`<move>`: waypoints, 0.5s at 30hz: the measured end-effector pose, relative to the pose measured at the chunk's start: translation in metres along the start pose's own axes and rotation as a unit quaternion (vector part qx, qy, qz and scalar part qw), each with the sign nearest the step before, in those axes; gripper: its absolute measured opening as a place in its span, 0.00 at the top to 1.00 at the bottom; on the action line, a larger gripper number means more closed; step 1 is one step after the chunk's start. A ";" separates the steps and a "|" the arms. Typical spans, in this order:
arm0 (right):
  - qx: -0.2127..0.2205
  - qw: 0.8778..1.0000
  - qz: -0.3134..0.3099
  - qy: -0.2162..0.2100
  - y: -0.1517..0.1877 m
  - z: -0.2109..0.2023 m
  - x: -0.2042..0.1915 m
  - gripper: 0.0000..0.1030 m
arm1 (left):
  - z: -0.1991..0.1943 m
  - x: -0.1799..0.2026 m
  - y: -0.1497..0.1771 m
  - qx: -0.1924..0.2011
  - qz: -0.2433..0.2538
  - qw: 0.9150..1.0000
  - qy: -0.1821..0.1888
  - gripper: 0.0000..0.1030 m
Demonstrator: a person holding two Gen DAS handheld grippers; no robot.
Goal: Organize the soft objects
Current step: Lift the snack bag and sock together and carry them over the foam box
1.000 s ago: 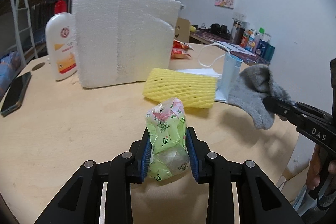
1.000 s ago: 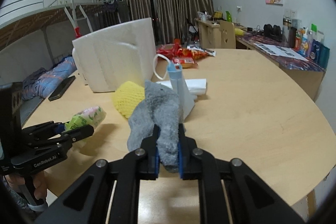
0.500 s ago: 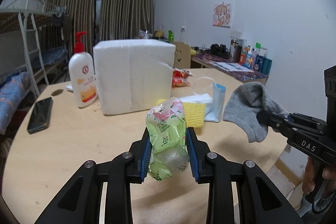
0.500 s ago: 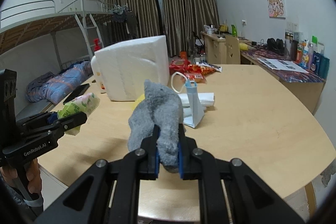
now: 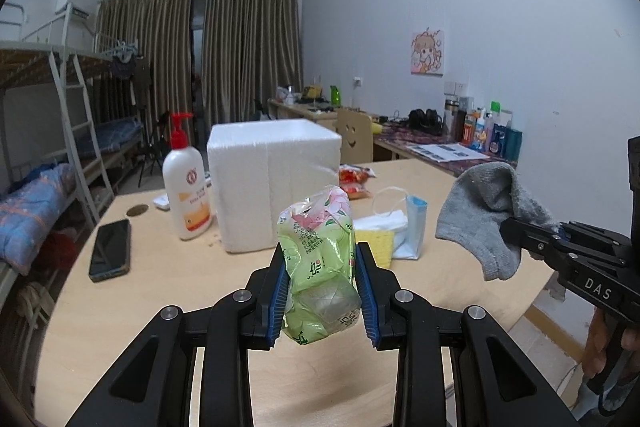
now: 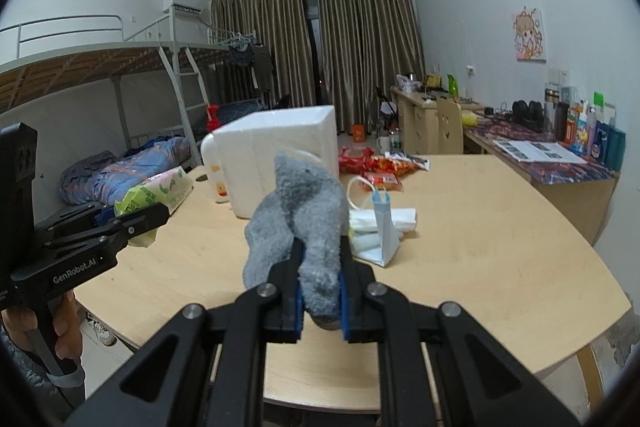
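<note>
Both grippers have risen off the table: I've got the left gripper clamped on the green tissue pack, the right gripper pinching the grey sock, both held high, probably to clear the foam box rim.

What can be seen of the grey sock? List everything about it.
The grey sock is a soft, fuzzy knit, pilled and limp. The right gripper is shut on it, blue pads pinching it about mid-length, so it bunches in a hump above the jaws while both ends droop. It hangs in the air above the wooden table, touching nothing but the pads. From the left wrist view it dangles at the right, beside the blue face mask.
</note>
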State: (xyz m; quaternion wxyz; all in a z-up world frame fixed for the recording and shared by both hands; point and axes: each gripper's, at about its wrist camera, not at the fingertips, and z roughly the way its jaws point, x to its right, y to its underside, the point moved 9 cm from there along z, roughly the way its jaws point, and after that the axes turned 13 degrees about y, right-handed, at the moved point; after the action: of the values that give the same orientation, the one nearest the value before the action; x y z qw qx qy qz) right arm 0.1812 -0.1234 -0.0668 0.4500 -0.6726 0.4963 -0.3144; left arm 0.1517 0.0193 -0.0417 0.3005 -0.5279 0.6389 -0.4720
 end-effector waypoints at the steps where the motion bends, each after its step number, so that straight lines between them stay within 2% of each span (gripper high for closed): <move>1: 0.003 1.000 0.000 0.000 -0.002 -0.001 -0.001 0.84 | -0.003 0.001 -0.002 0.002 0.001 1.000 -0.001 0.68; 15: 0.042 0.999 -0.001 -0.010 -0.021 -0.024 -0.010 0.84 | -0.034 0.006 -0.017 0.031 0.015 0.999 -0.013 0.68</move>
State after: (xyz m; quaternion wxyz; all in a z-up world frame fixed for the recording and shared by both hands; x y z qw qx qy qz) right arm 0.1653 -0.1185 -0.0379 0.4828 -0.6567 0.4772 -0.3284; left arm 0.1265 0.0231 -0.0127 0.3320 -0.5152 0.6278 -0.4799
